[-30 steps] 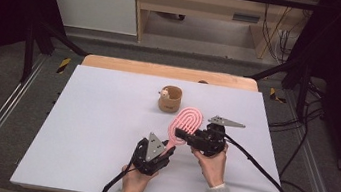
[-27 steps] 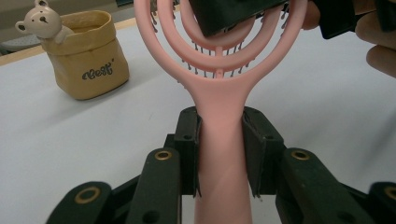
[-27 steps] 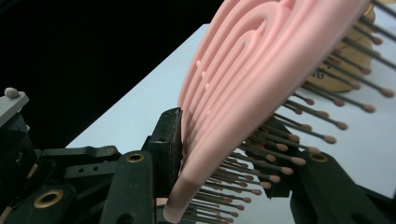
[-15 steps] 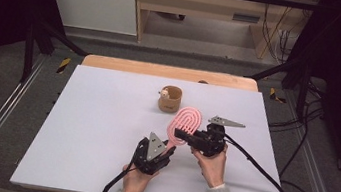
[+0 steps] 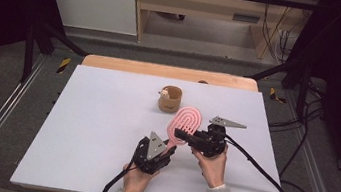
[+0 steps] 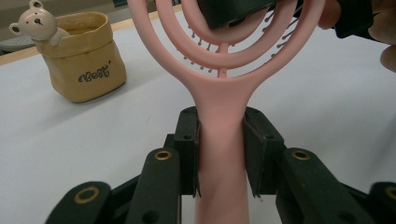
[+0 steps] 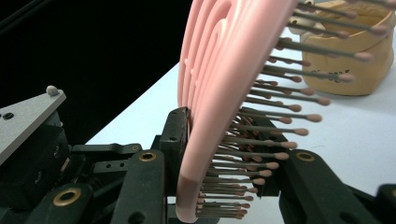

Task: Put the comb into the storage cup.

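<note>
Pink plastic was what both of your grippers held: the hairbrush [image 5: 183, 124] hung above the white surface [image 5: 103, 132] at its middle, near your edge. Your left gripper [image 5: 169, 149] was clamped on the handle, one jaw pressed to each side of it, as the left gripper view showed [image 6: 221, 154]. Your right gripper [image 5: 179, 134] had just been closing on the round head from the side; in the right gripper view one jaw lay against the smooth back of the head [image 7: 205, 116] and the other was pushed in among the bristles [image 7: 261, 154].

From your left gripper the brush's long axis ran away from you and a little to the right, toward the tan pot [image 5: 170, 99]. That pot stood farther out on the surface, well apart from the brush head, with a small bear figure [image 6: 35, 25] perched at its rim. Its mouth looked open upward; you could not tell from these views whether anything lay inside. Your right gripper was the nearer one to it.
</note>
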`<state>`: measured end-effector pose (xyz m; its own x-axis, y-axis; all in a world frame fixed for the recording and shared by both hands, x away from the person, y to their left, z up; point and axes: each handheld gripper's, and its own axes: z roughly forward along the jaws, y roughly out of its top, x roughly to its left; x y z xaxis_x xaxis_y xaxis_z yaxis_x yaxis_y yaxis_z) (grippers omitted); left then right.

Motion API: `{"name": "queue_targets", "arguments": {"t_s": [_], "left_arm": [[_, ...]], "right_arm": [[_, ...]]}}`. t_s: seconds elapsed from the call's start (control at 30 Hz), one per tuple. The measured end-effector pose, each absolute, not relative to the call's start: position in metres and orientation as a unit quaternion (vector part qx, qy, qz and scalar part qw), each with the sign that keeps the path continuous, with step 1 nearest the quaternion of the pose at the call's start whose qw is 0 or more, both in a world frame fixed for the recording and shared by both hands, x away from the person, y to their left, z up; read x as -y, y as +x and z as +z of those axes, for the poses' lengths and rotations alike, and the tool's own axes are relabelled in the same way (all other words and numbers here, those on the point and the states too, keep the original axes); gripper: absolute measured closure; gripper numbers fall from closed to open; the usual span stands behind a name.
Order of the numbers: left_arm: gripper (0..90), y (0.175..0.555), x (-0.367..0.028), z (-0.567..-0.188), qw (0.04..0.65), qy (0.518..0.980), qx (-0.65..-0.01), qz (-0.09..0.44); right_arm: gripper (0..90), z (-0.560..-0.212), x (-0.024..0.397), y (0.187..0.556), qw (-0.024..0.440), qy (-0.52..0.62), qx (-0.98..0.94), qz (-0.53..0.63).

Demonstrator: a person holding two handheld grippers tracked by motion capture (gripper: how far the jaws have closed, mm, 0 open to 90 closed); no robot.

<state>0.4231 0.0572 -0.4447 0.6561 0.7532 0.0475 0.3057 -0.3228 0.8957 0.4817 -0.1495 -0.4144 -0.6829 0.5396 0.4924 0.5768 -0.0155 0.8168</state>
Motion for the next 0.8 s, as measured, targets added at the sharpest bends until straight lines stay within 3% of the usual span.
{"name": "queue_targets", "arguments": {"t_s": [0.33,0.63,0.8], "left_arm": [[65.5,0.427,-0.059,-0.442,0.481,0.779,-0.338,0.216],[47.4,0.429,-0.062,-0.435,0.491,0.778,-0.338,0.197],[35.0,0.433,-0.066,-0.432,0.503,0.780,-0.336,0.159]], "right_arm": [[64.6,-0.412,0.152,0.481,0.015,-0.397,0.701,-0.592],[64.7,-0.409,0.155,0.481,0.002,-0.401,0.699,-0.592],[64.7,-0.407,0.156,0.481,-0.007,-0.404,0.700,-0.588]]}}
